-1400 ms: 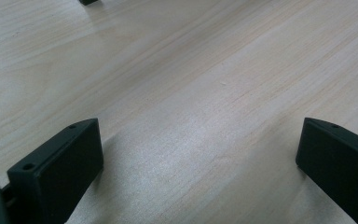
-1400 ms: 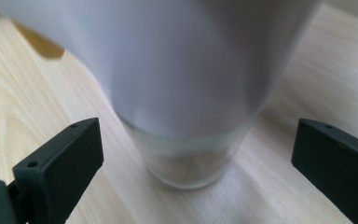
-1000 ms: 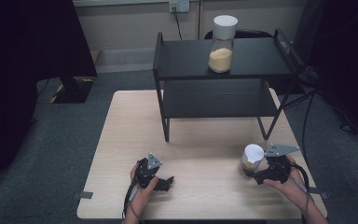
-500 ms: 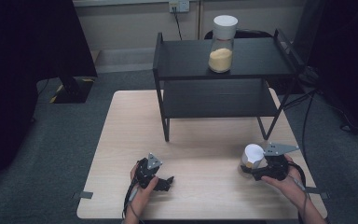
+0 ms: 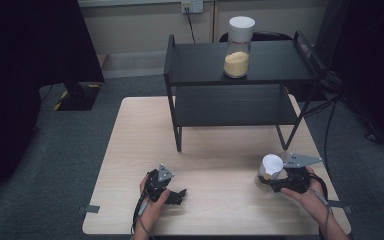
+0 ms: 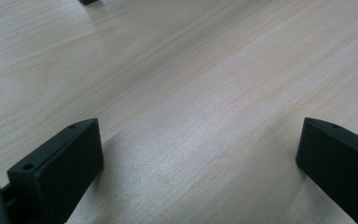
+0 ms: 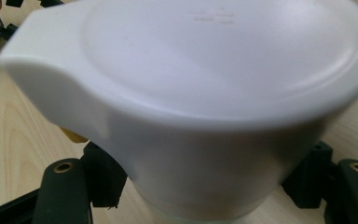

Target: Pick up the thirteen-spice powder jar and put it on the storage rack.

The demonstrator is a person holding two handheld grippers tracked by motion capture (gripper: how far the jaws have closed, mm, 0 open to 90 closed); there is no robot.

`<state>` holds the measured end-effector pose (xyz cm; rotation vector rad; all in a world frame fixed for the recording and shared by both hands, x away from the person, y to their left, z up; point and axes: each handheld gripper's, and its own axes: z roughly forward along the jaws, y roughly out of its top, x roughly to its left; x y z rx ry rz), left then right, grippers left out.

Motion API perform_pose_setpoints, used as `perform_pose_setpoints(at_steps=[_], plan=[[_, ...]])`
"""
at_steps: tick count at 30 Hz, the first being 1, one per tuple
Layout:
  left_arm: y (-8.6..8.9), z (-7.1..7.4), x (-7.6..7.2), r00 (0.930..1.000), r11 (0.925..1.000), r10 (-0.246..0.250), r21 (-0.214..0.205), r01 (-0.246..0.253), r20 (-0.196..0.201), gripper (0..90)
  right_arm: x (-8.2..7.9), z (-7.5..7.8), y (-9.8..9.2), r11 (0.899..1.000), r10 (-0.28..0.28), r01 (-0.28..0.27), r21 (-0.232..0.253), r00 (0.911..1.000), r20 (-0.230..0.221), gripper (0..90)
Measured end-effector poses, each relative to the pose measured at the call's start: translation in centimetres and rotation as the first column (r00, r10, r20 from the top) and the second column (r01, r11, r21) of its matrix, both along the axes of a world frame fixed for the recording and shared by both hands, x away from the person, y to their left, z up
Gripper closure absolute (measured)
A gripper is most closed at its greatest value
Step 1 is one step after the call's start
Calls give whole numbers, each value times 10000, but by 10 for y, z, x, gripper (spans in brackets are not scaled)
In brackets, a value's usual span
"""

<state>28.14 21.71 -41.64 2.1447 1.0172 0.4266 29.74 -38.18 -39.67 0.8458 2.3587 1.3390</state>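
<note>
High view: left gripper near tabletop front edge, left of centre; right gripper near front right corner, around a white-lidded jar. 2nd jar on rack top shelf. Left gripper view: jaws wide, nothing btwn, bare wood. Right gripper view: jaws against both sides of jar below lid.

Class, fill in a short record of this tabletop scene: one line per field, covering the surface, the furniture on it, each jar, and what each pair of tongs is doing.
Surface: light wooden table
Furniture: black two-tier shelf at the far side
Jar on shelf: white-lidded jar of yellow grains, top tier
Jar on table: white-lidded jar, near right
Left tongs: open, nothing between them
Right tongs: closed around the table jar
</note>
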Motion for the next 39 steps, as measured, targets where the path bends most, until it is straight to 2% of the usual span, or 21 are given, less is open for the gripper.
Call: perform_pose_setpoints(at_steps=[9, 20, 23, 32, 36, 39], plan=[[0, 0, 0, 10000, 10000, -1, 2, 1, 0, 2, -3, -1, 1, 10000, -45, 45, -23, 9999, 125, 300], [0, 0, 0, 10000, 10000, -1, 1, 1, 0, 2, -5, 4, 1, 9996, -68, 72, -283, 9998, 164, 302], [0, 0, 0, 10000, 10000, 1, 0, -1, 1, 2, -5, 4, -1, 9997, -88, 91, -212, 9999, 134, 302], [0, 0, 0, 10000, 10000, 2, 1, -2, 1, 2, -3, 16, -1, 9994, -37, 43, -335, 9999, 163, 303], [0, 0, 0, 10000, 10000, 2, 1, -2, 0, 2, 0, 20, -3, 9999, 17, -16, -150, 10000, 54, 303], [0, 0, 0, 10000, 10000, 3, -2, -3, 1, 2, 2, 25, -1, 9996, 11, -10, -288, 10000, 22, 303]])
